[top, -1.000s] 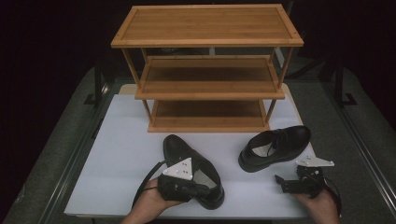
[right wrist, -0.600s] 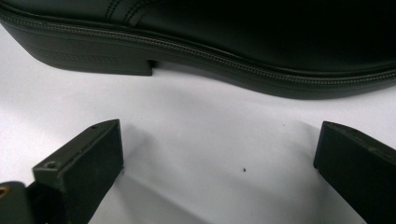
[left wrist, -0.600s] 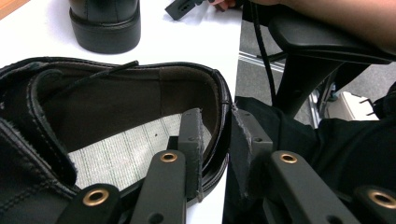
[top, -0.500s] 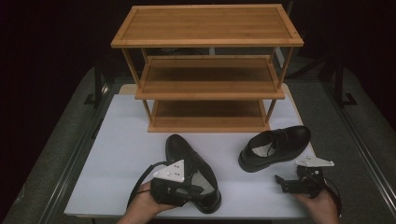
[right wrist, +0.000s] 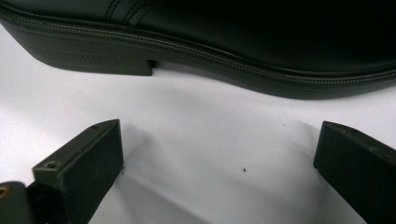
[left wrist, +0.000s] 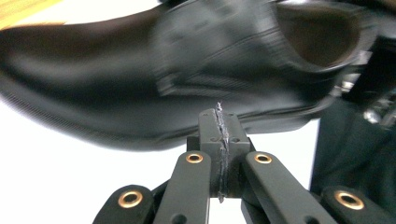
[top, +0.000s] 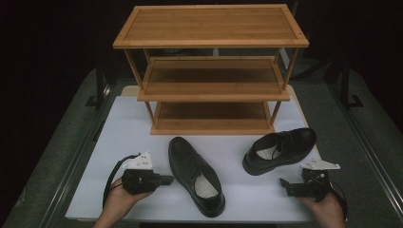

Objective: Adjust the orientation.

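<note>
Two black leather shoes lie on the white table (top: 123, 128). The left shoe (top: 195, 173) lies lengthwise near the front, toe pointing away. My left gripper (top: 167, 179) sits just left of it, jaws shut with nothing between them; in the left gripper view the left gripper (left wrist: 219, 116) points at the blurred side of the left shoe (left wrist: 140, 70). The right shoe (top: 280, 149) lies at the right, tilted on its side. My right gripper (top: 285, 186) rests in front of it, open; in the right gripper view the right gripper (right wrist: 219, 144) faces the sole and heel of the right shoe (right wrist: 210, 37).
A three-tier wooden shoe rack (top: 211, 71) stands at the back of the table, all shelves bare. The person's hands enter from the bottom edge. Dark floor and metal frame legs surround the table.
My left gripper has moved left, from above the left shoe down to the table beside it. The right gripper and both shoes have stayed put.
</note>
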The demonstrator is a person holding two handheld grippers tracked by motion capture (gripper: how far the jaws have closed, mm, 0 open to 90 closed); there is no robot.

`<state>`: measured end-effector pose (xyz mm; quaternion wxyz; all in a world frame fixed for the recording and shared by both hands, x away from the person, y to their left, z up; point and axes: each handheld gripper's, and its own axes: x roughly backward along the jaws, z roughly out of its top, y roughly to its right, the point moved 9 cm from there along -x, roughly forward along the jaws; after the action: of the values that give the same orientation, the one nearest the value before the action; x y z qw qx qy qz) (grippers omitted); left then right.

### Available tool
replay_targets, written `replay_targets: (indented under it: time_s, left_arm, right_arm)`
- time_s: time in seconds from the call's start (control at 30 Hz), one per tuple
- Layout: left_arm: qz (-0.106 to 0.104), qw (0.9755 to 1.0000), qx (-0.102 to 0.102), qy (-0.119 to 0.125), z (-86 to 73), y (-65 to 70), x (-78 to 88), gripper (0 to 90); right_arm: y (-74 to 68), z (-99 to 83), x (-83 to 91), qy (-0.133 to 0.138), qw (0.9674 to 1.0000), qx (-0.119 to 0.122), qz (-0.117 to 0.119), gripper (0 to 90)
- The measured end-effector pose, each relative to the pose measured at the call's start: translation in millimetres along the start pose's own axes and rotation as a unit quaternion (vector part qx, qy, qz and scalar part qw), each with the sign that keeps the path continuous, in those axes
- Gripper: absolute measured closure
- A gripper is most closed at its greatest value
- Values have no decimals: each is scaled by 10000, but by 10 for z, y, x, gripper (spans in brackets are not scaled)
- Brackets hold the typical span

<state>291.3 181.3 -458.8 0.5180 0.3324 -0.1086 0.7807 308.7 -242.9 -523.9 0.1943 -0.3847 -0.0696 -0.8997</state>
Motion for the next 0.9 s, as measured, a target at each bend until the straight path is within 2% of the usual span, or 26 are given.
replay_targets:
  time_s: [0.07,0.2,0.33,0.4,0.6,0.73,0.9]
  left_arm:
    - [181,9997,123,-83,-71,-132,-28,899]
    - [332,9987,276,-264,-162,-298,-139,899]
    - [467,9971,304,-510,-221,-383,-281,899]
    - [480,9968,326,-551,-225,-401,-341,899]
    - [606,9963,401,-452,-162,-470,-397,899]
    - [665,9961,363,-464,-100,-537,-457,900]
    - [664,9961,417,-393,-49,-584,-513,900]
  right_arm:
    - [-1,0,0,0,10000,-6,1,10]
    - [0,0,0,1,10000,-4,1,10]
    - [-2,-1,1,-5,10000,-13,5,10]
    - [-2,-1,1,-5,10000,-12,4,10]
    - [2,-1,0,-8,10000,3,-2,10]
    - [0,-1,1,-11,10000,1,-2,10]
    - [0,-2,1,-14,10000,-3,0,10]
